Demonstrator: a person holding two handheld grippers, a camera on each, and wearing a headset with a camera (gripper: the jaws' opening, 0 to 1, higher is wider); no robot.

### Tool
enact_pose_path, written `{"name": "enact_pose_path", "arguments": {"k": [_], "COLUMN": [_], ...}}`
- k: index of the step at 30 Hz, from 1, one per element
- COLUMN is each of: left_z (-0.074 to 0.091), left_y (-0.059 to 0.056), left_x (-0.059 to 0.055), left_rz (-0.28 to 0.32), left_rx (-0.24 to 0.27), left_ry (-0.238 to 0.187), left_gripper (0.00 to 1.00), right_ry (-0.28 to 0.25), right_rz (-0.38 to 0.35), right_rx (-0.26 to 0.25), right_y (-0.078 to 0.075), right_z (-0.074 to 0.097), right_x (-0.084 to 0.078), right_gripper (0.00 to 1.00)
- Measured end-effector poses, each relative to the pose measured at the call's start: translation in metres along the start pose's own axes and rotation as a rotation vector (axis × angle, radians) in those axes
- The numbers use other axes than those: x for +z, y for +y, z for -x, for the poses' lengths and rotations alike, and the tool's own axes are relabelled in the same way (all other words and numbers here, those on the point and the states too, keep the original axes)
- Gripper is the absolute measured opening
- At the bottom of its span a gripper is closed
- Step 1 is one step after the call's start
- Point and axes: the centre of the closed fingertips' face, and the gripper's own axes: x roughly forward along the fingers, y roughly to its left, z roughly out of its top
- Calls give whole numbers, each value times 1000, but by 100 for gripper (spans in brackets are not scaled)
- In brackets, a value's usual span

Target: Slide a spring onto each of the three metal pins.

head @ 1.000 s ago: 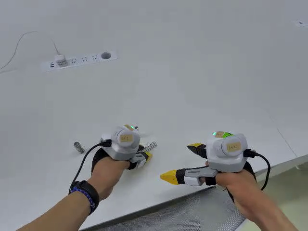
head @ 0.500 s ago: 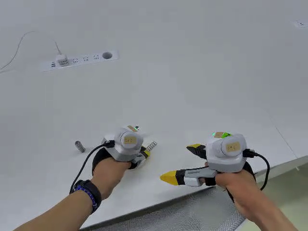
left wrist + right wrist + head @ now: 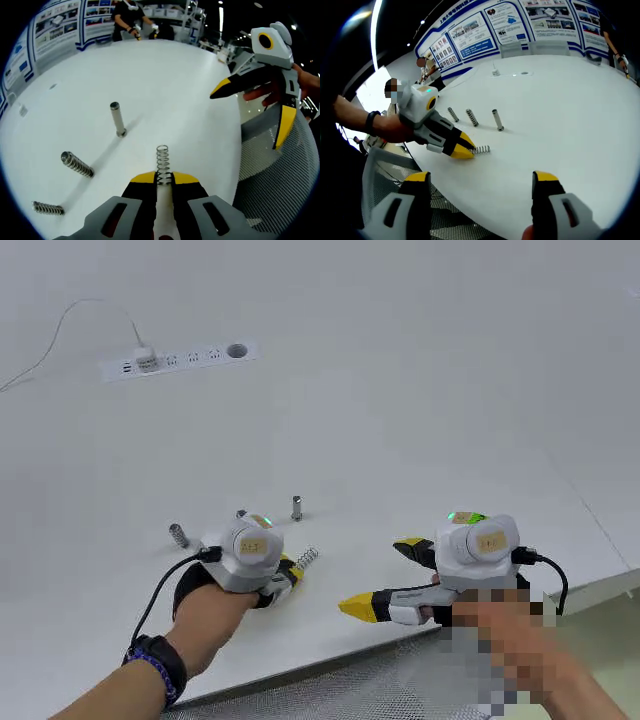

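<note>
My left gripper [image 3: 290, 574] is shut on the end of a small steel spring [image 3: 307, 558], which sticks out past the yellow tips [image 3: 162, 161] just above the white table. A bare metal pin [image 3: 297, 508] [image 3: 117, 119] stands upright a little beyond it. Two more pins wear springs: one [image 3: 179, 535] [image 3: 77, 164] to the left, the other [image 3: 241, 513] [image 3: 47, 208] partly hidden behind the left gripper. My right gripper [image 3: 381, 576] [image 3: 482, 179] hovers open near the table's front edge, empty, with the left gripper [image 3: 462, 148] and spring [image 3: 481, 149] in front of it.
A white power strip [image 3: 180, 360] with a plugged cable lies far back on the table [image 3: 420, 420]. The table's front edge runs just under both hands, with a grey mesh surface [image 3: 400, 685] below it. A person stands far off in the left gripper view.
The left gripper, still holding the spring, has drawn back toward the near edge, uncovering the bare pin. The head camera has shifted slightly. The right gripper has hardly moved.
</note>
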Motion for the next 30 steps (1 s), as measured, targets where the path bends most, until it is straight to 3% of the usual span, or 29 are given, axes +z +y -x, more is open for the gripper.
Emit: {"name": "enact_pose_path", "arguments": {"k": [13, 24, 30], "left_z": [38, 74, 90], "left_y": [4, 9, 7], "left_x": [-14, -16, -16], "left_rz": [49, 80, 83], "left_rx": [18, 50, 58], "left_ry": [-31, -68, -79], "left_gripper": [11, 11, 11], "right_ry": [7, 3, 1], "right_rz": [-5, -8, -13], "right_rx": [25, 51, 75], "right_y": [8, 16, 23], "right_z": [-4, -10, -16], "right_x": [0, 4, 6], "right_gripper": [83, 82, 81]}}
